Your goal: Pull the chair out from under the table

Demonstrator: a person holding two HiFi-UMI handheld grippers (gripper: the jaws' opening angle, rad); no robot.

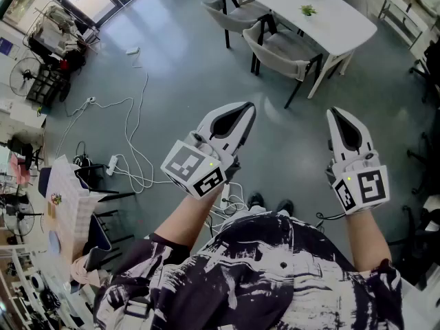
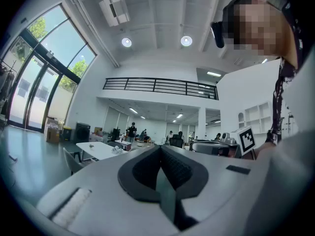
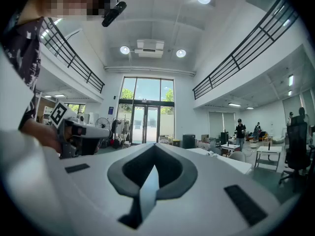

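Observation:
A white table (image 1: 323,16) stands at the far top right of the head view, with two grey chairs tucked at its near side. The nearer chair (image 1: 282,50) has black legs; the second chair (image 1: 234,12) is further left. My left gripper (image 1: 244,112) is held in front of the person at centre, shut and empty. My right gripper (image 1: 338,115) is beside it at the right, also shut with nothing in it. Both are far from the chairs. In the left gripper view the table (image 2: 101,149) and a chair (image 2: 71,161) show small at the left.
White cables (image 1: 134,143) and a power strip (image 1: 111,163) trail across the grey floor at the left. Shelving and clutter (image 1: 48,40) line the left wall. Black office chairs (image 1: 426,67) stand at the right edge. Open floor lies between the person and the table.

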